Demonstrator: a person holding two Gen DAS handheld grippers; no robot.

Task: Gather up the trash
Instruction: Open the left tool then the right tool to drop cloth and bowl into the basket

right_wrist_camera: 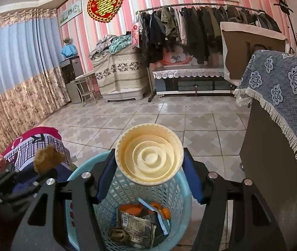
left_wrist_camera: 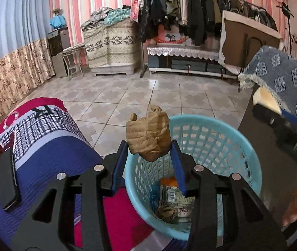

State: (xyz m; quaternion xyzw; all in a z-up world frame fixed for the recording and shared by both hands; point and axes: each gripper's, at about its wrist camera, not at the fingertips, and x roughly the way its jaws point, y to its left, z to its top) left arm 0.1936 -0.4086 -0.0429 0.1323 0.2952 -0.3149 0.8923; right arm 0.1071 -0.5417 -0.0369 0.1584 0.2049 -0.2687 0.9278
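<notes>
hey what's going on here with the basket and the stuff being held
A person is collecting trash with two tools. The left hand-held gripper is shut on a crumpled brown paper bag, and the right hand-held gripper is shut on a cream plastic cup. Both hang over the light blue laundry-style basket, which already holds wrappers.

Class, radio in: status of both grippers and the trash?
Left gripper shut on crumpled paper bag. Right gripper shut on cream cup. Both above blue basket; nothing blocking.

I see pink striped walls point(right_wrist_camera: 110, 48), a tiled floor point(right_wrist_camera: 148, 113) and a far clothes rack point(right_wrist_camera: 200, 8) (fully hung), curtains point(right_wrist_camera: 12, 73) left.
</notes>
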